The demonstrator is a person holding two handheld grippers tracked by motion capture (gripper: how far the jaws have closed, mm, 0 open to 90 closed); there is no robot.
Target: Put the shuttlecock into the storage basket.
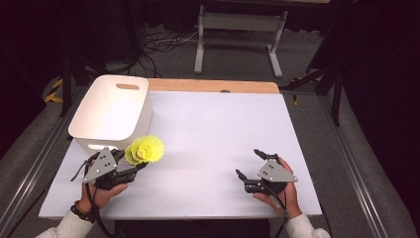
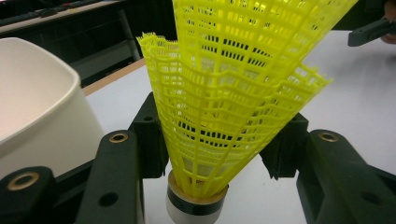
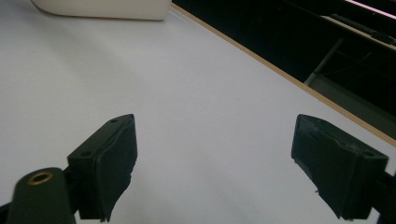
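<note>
A yellow plastic shuttlecock [image 1: 144,149], apparently two nested skirts on one cork base, sits just right of the white bin's front corner. My left gripper [image 1: 131,158] is shut on it. In the left gripper view both black jaws press the mesh skirt of the shuttlecock [image 2: 224,93] low down, near the cork, with my left gripper [image 2: 217,140] around it. My right gripper [image 1: 247,162] rests at the table's front right, open. The right gripper view shows my right gripper [image 3: 215,154] wide apart over bare white table, holding nothing.
A white plastic bin [image 1: 138,119] with handle slots stands at the table's left rear; its wall [image 2: 37,107] is close on the left of my left gripper. The white table top [image 1: 218,129] has a wooden far edge. A desk frame stands on the floor beyond.
</note>
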